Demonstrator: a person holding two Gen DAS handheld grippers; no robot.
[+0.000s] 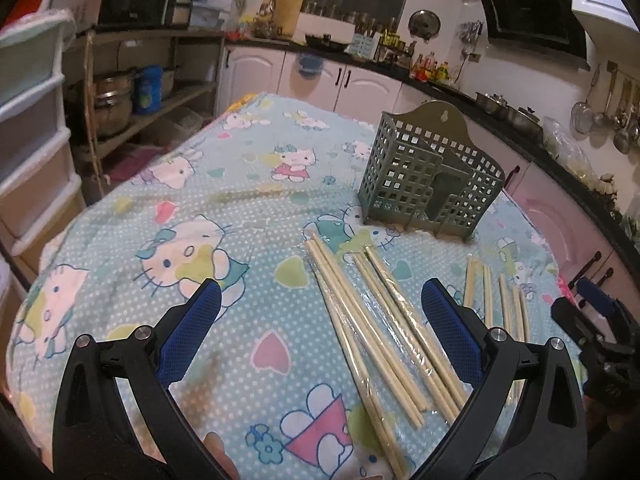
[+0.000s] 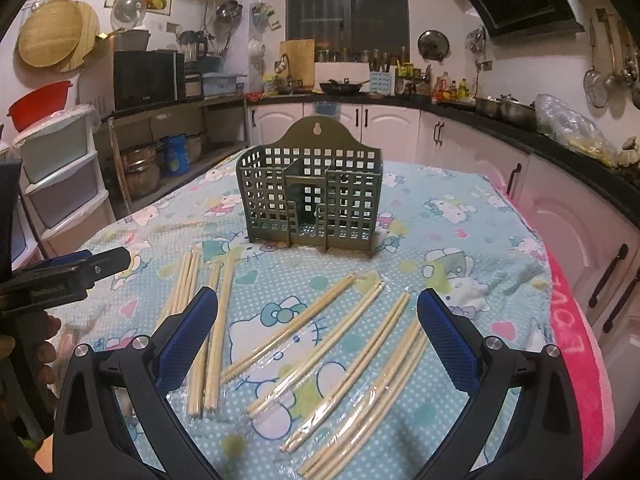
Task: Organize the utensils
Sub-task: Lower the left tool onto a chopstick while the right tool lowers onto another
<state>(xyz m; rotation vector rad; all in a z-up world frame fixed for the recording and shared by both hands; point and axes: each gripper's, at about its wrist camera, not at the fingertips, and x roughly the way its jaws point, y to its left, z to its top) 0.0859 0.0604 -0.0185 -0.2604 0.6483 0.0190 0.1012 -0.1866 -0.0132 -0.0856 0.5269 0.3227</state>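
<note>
Left wrist view is showing the left gripper hanging over a cartoon-cat tablecloth, its blue-padded fingers spread wide and gripping nothing. Between and just ahead of them, two plastic-wrapped bundles of chopsticks are lying side by side on the cloth, running away toward the far edge. Further right, more wrapped chopstick pairs are lying partly behind the right-hand finger. Beyond the bundles, a green lattice utensil holder is standing upright on the cloth, apart from every chopstick. At the right edge, the right gripper is showing as a dark shape.

In the right wrist view, the left gripper is poking in from the left edge. Next come the two bundles, lying partly behind the left finger. The right gripper is hanging with its fingers spread wide, empty, over four wrapped pairs fanned diagonally on the cloth. The holder is standing behind them, centred, its compartments looking empty.
</note>
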